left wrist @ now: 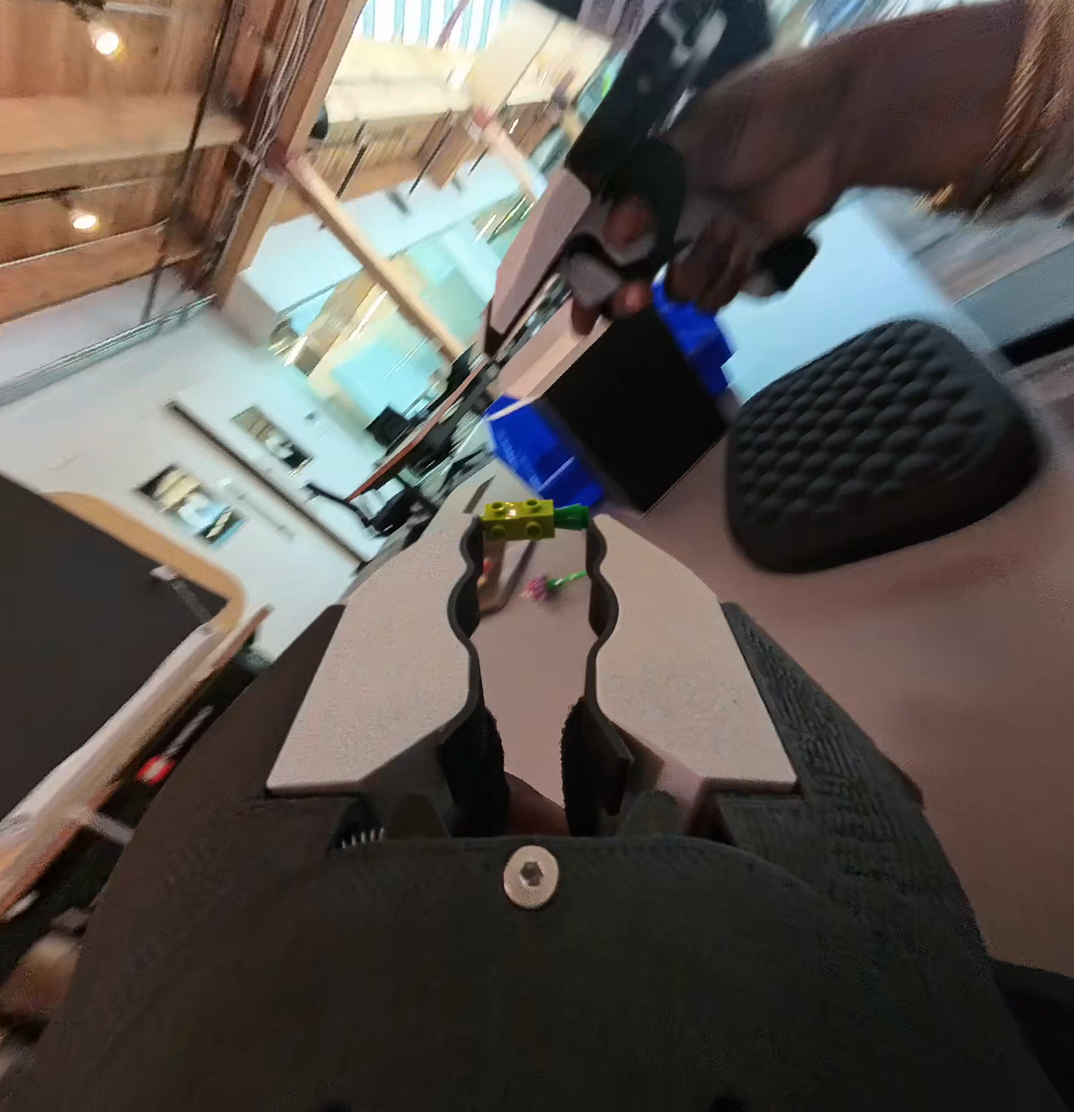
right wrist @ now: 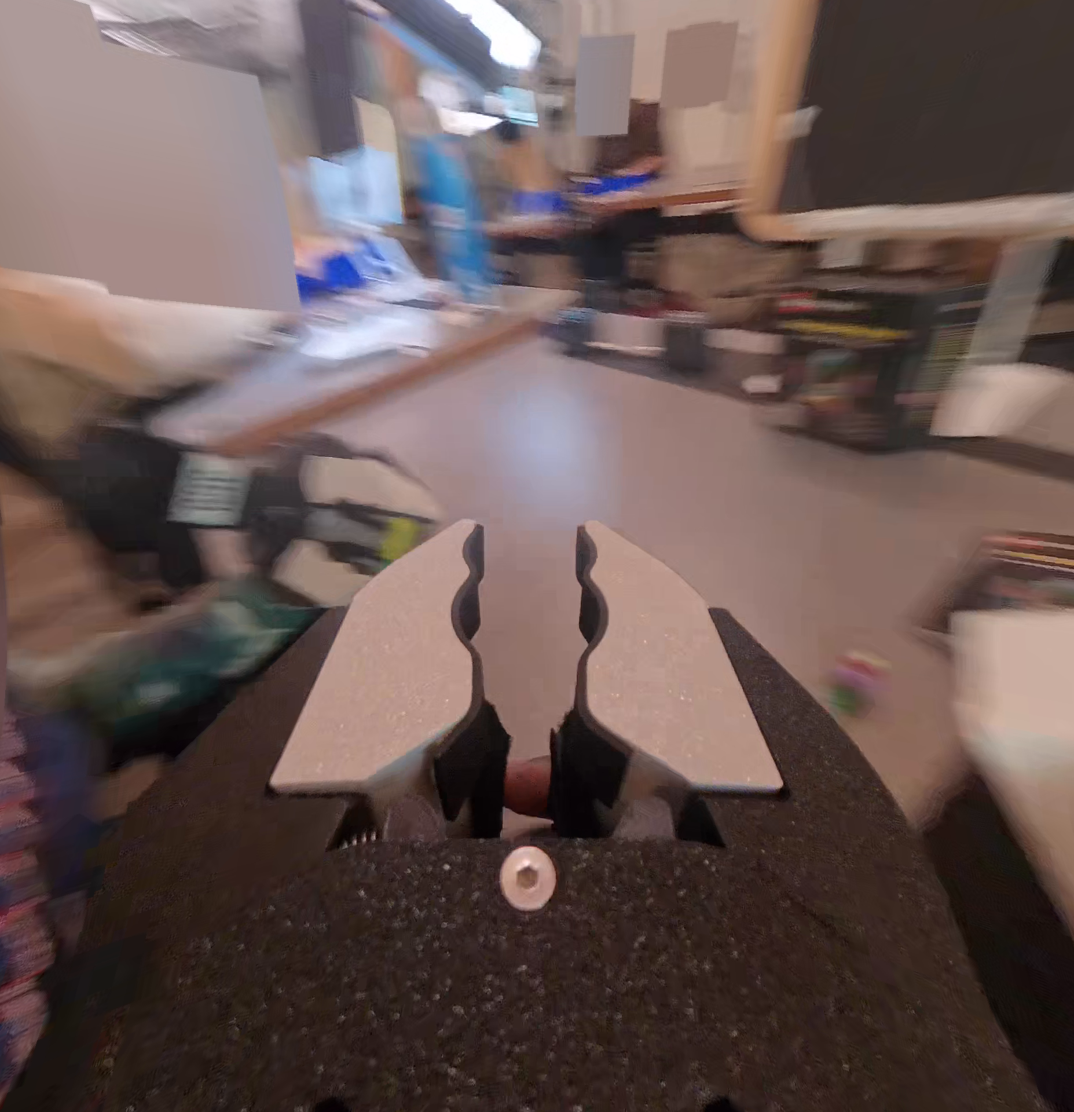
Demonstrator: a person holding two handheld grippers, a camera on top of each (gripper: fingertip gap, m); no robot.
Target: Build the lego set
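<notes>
My left gripper [left wrist: 531, 529] is shut on a lime-green brick [left wrist: 518, 518], pinched between the fingertips and held above the table. A small bright green piece [left wrist: 571, 516] sticks out of the brick's right end. My right gripper [right wrist: 528, 532] is open and empty, its jaws a small gap apart, and its view is heavily blurred. It also shows in the left wrist view [left wrist: 498, 355], held by a hand [left wrist: 763, 180] up and to the right of the brick.
A pink and green flower piece [left wrist: 549, 585] lies on the brown table [left wrist: 853, 692]. Behind it stand a black box [left wrist: 630, 409], a blue bin [left wrist: 540, 451] and a black textured cushion [left wrist: 877, 445]. A blurred pink-green piece [right wrist: 856, 680] shows at the right. Tip to tip, the grippers are about 9 cm apart. The blurred pink-green piece [right wrist: 856, 680] is about 20 cm from my right fingertips.
</notes>
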